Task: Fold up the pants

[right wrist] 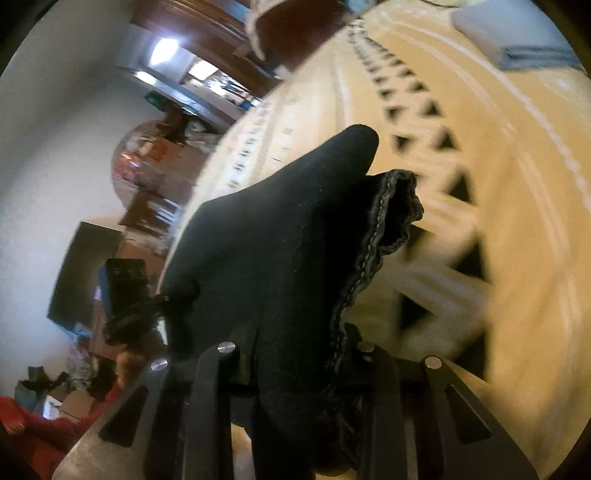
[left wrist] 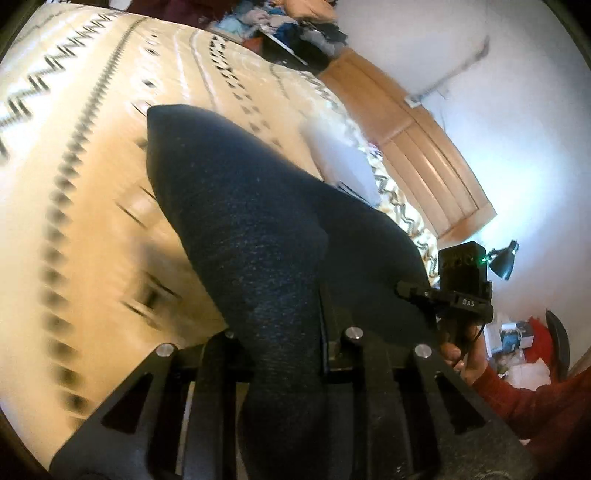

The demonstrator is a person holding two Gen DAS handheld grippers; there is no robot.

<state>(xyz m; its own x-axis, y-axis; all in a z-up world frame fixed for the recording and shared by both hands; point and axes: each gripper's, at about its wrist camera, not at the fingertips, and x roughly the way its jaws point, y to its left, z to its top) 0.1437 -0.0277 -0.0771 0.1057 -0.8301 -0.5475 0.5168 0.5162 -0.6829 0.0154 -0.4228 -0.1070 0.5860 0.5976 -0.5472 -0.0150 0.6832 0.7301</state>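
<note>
The pants, dark navy with a faint speckled weave, are lifted off the bed and hang between the 2 grippers. In the left wrist view the left gripper has its fingers clenched on a thick fold of the cloth, which runs up out of the jaws and bulges forward in a rounded point over the bedspread. The other gripper shows at the right of this view, black, with a green light, gripped from below by a hand in a red sleeve; the cloth stretches across to it.

In the right wrist view the right gripper also grasps the pants: its fingers are closed on bunched fabric, and a stitched hem curls along the right edge of the raised fold. The left gripper appears at the left of this view, touching the cloth's far edge.

The bed carries a cream cover with black zigzag and triangle bands. A folded pale blue-grey cloth lies on it, well apart from the pants. A wooden headboard stands against the white wall, with a black desk lamp beside it.
</note>
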